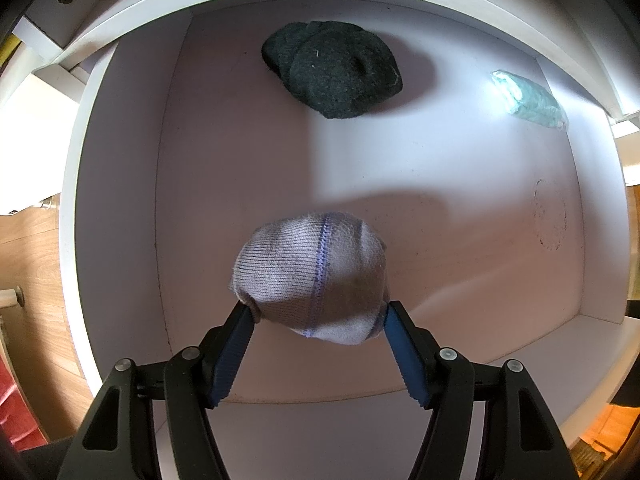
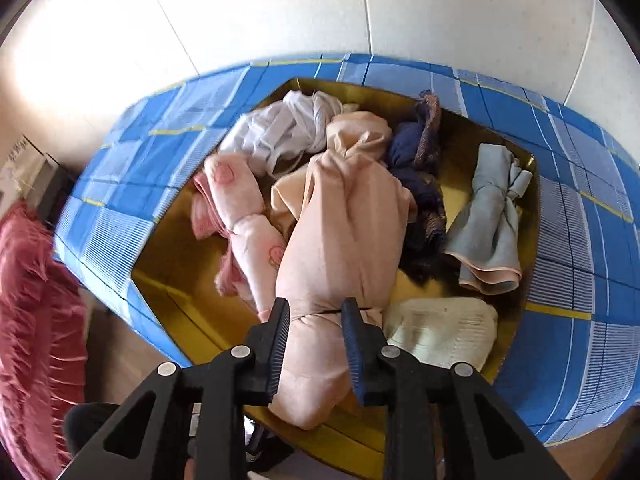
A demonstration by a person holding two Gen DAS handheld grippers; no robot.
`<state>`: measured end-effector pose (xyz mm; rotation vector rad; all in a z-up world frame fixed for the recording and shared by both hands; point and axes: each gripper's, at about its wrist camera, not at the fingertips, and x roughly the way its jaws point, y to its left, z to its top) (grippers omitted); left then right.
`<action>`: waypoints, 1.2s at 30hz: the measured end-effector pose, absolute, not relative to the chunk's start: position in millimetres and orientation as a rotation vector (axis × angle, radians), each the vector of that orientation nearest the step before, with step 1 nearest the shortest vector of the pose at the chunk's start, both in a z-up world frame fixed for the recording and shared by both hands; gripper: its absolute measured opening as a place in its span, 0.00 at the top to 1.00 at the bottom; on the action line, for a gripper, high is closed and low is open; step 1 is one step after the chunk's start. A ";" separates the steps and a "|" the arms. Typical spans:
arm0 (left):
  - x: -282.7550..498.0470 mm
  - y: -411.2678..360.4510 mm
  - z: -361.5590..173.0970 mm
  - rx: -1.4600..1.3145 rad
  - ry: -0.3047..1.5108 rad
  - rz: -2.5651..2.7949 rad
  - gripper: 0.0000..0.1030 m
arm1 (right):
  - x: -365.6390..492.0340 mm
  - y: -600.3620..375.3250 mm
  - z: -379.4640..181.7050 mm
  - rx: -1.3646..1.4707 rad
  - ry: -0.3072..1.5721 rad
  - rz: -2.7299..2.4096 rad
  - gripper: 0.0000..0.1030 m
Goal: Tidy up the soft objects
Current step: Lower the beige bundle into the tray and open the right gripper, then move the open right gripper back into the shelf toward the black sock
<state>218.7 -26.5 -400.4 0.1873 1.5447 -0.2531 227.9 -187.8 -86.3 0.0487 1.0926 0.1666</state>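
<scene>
In the left wrist view my left gripper [image 1: 318, 314] is shut on a balled grey sock [image 1: 310, 274] with a blue seam, held just above the floor of a white drawer [image 1: 120, 200]. A dark green sock ball [image 1: 334, 68] lies at the drawer's back. A pale green folded item [image 1: 528, 98] lies at the back right. In the right wrist view my right gripper [image 2: 316, 314] is shut on the tied end of a long peach cloth bundle [image 2: 344, 216] that lies in a yellow box [image 2: 168, 276].
The box also holds a white cloth [image 2: 280, 128], a pink bundle [image 2: 240, 208], a dark blue scarf [image 2: 420, 176], a light blue tied cloth [image 2: 490, 220] and a cream cloth [image 2: 444, 328]. It sits on a blue checked cover [image 2: 580, 340]. A red fluffy item [image 2: 32, 300] is at left.
</scene>
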 end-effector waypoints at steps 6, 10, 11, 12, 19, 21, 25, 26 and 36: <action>219.5 -23.3 -401.4 0.180 1.546 -0.253 0.34 | 212.2 -182.9 -86.8 -0.027 1.027 0.159 0.75; 219.8 -22.3 -401.5 0.182 1.545 -0.253 0.34 | 191.8 -190.7 -79.0 0.020 0.986 0.174 0.72; 220.2 -22.5 -401.3 0.181 1.545 -0.253 0.34 | 186.4 -192.4 -77.5 0.027 0.978 0.176 0.72; 220.2 -22.5 -401.2 0.181 1.545 -0.252 0.34 | 182.2 -193.5 -76.0 0.031 0.972 0.177 0.72; 219.9 -21.5 -399.5 0.181 1.540 -0.252 0.35 | 147.9 -196.5 -71.1 -0.005 0.940 0.172 0.71; 219.3 -21.2 -398.4 0.179 1.538 -0.251 0.35 | 138.5 -198.6 -70.4 -0.006 0.928 0.174 0.71; 218.9 -18.3 -396.5 0.173 1.530 -0.240 0.36 | 115.9 -204.0 -68.5 -0.016 0.898 0.174 0.71; 218.4 -17.6 -396.2 0.173 1.530 -0.240 0.36 | 111.0 -204.2 -68.8 -0.023 0.893 0.177 0.71; 217.9 -15.3 -393.4 0.180 1.526 -0.244 0.36 | 62.9 -218.1 -120.1 0.018 0.948 0.206 0.71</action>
